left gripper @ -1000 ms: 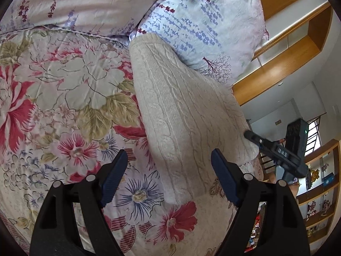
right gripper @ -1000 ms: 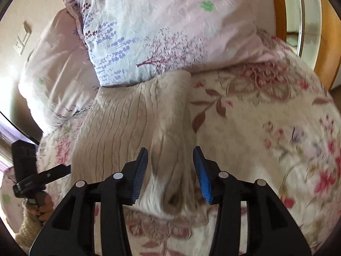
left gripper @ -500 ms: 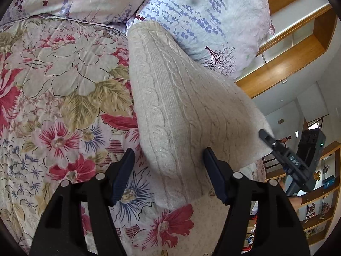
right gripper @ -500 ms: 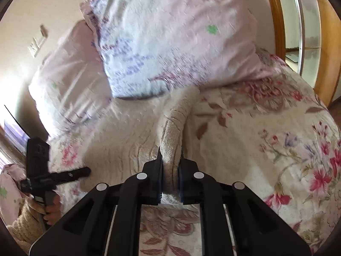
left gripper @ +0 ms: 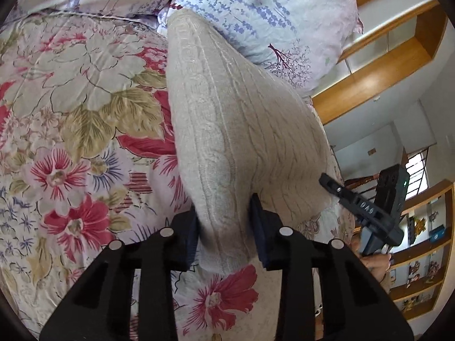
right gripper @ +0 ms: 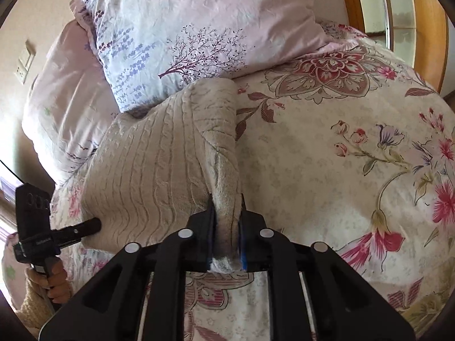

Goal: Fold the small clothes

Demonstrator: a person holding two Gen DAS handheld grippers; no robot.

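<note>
Oddly, right tool (right gripper: 226,233) view alone shows sweater (right gripper: 159,153) folded.

A floral bedspread (left gripper: 85,119) in reds, pinks and olive greens covered the bed, filling the left wrist view from 7 to 11 o'clock. A lilac pillow (right gripper: 199,28) with printed trees and lavender sprigs lay at 12 o'clock. Wooden shelving (left gripper: 378,65) stood at 2 o'clock. A wall switch plate (right gripper: 24,62) sat at 10 o'clock.

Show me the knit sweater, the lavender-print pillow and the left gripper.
knit sweater (left gripper: 233,119), left wrist view, cable-knit middle.
lavender-print pillow (right gripper: 182,28), right wrist view, front face.
left gripper (left gripper: 224,236), left wrist view, midway between fingertips.
</note>
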